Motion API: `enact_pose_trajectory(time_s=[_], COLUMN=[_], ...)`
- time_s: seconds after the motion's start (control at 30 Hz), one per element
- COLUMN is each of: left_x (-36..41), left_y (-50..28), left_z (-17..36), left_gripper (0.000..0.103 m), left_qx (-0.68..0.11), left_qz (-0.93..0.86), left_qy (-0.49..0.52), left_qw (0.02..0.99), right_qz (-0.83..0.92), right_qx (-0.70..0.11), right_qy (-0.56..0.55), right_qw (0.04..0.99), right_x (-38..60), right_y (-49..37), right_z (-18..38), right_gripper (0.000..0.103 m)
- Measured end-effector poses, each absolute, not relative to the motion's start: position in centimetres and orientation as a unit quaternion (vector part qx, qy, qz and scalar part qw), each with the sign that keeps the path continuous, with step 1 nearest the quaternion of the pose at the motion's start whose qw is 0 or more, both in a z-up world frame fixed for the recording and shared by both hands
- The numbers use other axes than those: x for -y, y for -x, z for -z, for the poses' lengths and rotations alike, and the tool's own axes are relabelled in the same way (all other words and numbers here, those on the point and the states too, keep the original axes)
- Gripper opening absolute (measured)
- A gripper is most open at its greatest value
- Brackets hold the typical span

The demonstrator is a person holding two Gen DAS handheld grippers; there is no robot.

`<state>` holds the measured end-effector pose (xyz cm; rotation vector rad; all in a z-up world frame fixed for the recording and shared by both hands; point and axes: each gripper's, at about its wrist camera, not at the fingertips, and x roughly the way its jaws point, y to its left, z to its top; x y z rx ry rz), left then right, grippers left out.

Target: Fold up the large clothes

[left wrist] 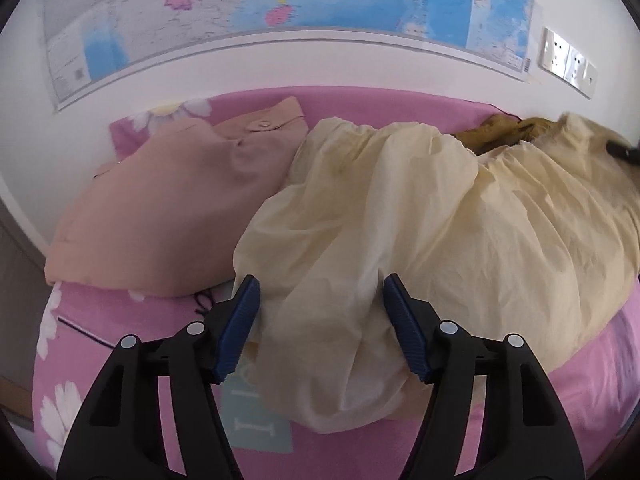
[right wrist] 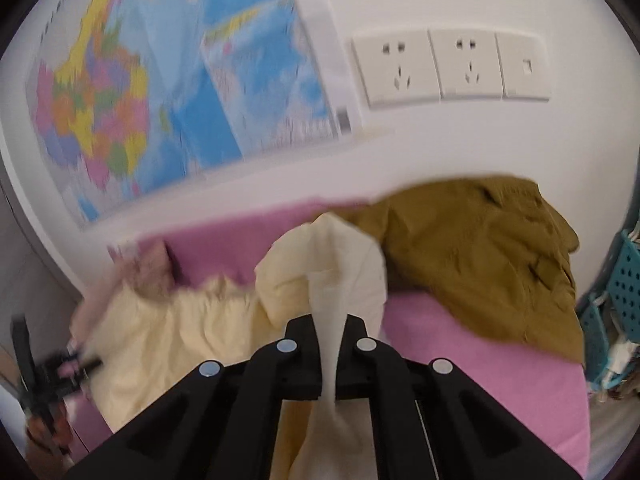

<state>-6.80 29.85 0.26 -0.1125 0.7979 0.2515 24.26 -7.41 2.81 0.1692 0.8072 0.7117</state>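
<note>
A large pale yellow garment (left wrist: 420,216) lies crumpled across the pink bed sheet (left wrist: 100,320). My left gripper (left wrist: 320,292) is open, its blue-padded fingers (left wrist: 240,320) standing on either side of a bunched end of the garment near the bed's front. My right gripper (right wrist: 329,324) is shut on a fold of the same yellow garment (right wrist: 332,264) and lifts it above the bed. The left gripper shows blurred at the left edge of the right wrist view (right wrist: 52,372).
A folded peach garment (left wrist: 168,208) lies at the back left of the bed. An olive-brown garment (right wrist: 480,256) lies at the back right. A wall map (left wrist: 280,12) and sockets (right wrist: 448,66) are on the wall behind. A teal basket (right wrist: 616,304) stands at the right.
</note>
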Motion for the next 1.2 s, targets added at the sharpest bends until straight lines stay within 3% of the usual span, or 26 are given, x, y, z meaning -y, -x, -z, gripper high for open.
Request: enact_pose_trajectory(time_s=[0.27, 0.37, 0.5, 0.57, 0.67, 0.83, 0.9, 1.03, 1.2], left_x=[-28.6, -27.5, -27.2, -27.4, -27.4, -28.0, -28.4, -28.6, -29.2], left_y=[6.4, 6.0, 3.6, 2.5, 1.7, 0.4, -0.2, -0.8, -1.6], left_z=[-2.2, -3.1, -2.0, -1.0, -0.2, 0.5, 0.8, 1.0, 1.6], left_gripper=[0.064, 0.072, 0.07, 0.07, 0.07, 0.071, 0.071, 0.07, 0.07], left_qx=[-0.363, -0.346, -0.369, -0.388, -0.4, -0.412, -0.42, -0.423, -0.427], left_qz=[-0.114, -0.068, -0.062, -0.066, -0.078, -0.085, -0.093, -0.1, -0.107], left_qy=[0.036, 0.033, 0.036, 0.04, 0.036, 0.045, 0.052, 0.047, 0.049], left_qw=[0.924, 0.935, 0.927, 0.918, 0.913, 0.906, 0.901, 0.899, 0.897], right_qz=[-0.28, -0.273, -0.262, -0.265, -0.286, -0.38, -0.398, -0.392, -0.373], right_qx=[-0.498, -0.53, -0.508, -0.473, -0.404, -0.375, -0.389, -0.426, -0.446], right_qy=[-0.059, -0.064, -0.052, -0.047, -0.013, 0.017, 0.034, 0.061, 0.062], right_qw=[0.818, 0.8, 0.819, 0.839, 0.869, 0.845, 0.83, 0.813, 0.811], right_x=[4.6, 5.0, 6.3, 7.1, 7.3, 4.4, 2.2, -1.2, -2.2], right_y=[-29.1, -29.2, -27.6, -26.1, -22.7, -18.8, -18.5, -19.4, -20.6], right_z=[5.6, 7.4, 5.3, 3.1, -0.8, -2.4, -1.3, 2.3, 4.6], right_gripper=[0.002, 0.006, 0.034, 0.058, 0.072, 0.071, 0.067, 0.049, 0.049])
